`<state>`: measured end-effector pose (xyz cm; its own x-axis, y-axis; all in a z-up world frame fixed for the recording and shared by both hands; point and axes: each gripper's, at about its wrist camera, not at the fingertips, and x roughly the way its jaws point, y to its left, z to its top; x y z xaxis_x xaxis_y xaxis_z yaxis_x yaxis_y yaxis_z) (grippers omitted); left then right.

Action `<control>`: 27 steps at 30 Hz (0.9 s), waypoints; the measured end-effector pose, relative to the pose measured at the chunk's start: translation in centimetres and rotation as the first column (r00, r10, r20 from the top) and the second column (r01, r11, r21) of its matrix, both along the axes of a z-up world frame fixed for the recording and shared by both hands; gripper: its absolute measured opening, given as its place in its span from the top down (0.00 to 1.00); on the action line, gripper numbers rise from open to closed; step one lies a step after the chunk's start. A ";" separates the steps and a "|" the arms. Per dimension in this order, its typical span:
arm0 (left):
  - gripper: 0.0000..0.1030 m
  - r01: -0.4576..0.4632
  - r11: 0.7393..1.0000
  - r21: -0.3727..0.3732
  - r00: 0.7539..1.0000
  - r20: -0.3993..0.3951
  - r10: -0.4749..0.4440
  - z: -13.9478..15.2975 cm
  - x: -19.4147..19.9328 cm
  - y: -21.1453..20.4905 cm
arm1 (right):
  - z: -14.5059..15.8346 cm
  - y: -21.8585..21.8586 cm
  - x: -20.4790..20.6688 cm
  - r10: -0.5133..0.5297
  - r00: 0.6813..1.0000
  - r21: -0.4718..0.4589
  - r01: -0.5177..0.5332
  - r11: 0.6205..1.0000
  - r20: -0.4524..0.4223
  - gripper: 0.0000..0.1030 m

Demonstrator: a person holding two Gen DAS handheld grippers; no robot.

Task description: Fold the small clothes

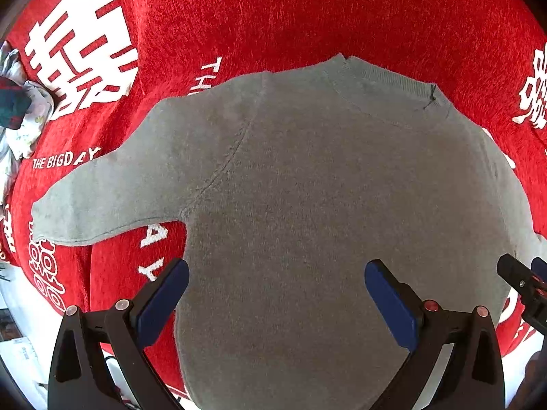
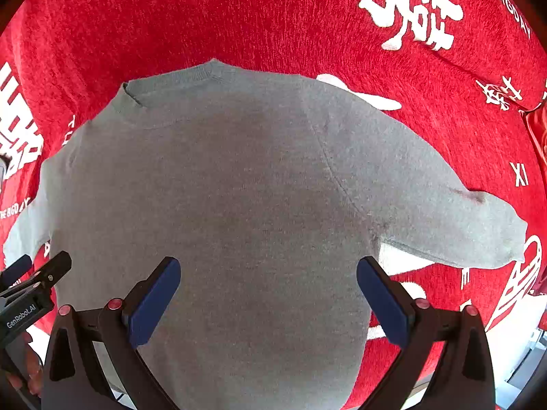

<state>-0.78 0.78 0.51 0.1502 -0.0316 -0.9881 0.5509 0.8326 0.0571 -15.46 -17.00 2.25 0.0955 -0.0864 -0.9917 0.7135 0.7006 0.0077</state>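
A small grey sweater (image 1: pixel 307 188) lies flat on a red cloth (image 1: pixel 273 10), neck away from me, both sleeves spread out to the sides. It also shows in the right wrist view (image 2: pixel 222 188). My left gripper (image 1: pixel 277 290) is open and empty, hovering over the sweater's lower left body. My right gripper (image 2: pixel 268 290) is open and empty over the lower right body. The right gripper's tip shows at the right edge of the left wrist view (image 1: pixel 523 283). The left gripper's tip shows at the left edge of the right wrist view (image 2: pixel 34 280).
The red cloth (image 2: pixel 273 10) has white printed characters and the words "THE BIG DAY". A pile of other patterned clothes (image 1: pixel 17 109) lies at the far left edge. A white surface (image 1: pixel 20 307) shows beyond the cloth's near edge.
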 end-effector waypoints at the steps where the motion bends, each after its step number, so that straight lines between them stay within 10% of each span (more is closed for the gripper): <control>1: 0.00 -0.001 1.000 0.001 1.000 -0.001 0.001 0.0 0.0 0.0 | 0.0 0.0 0.0 0.001 1.000 -0.001 -0.001 1.000 0.000 0.00; 27: 0.00 0.002 1.000 0.003 1.000 0.004 -0.002 0.1 -0.2 0.9 | 0.2 0.6 0.2 0.003 1.000 -0.006 -0.003 1.000 -0.004 0.00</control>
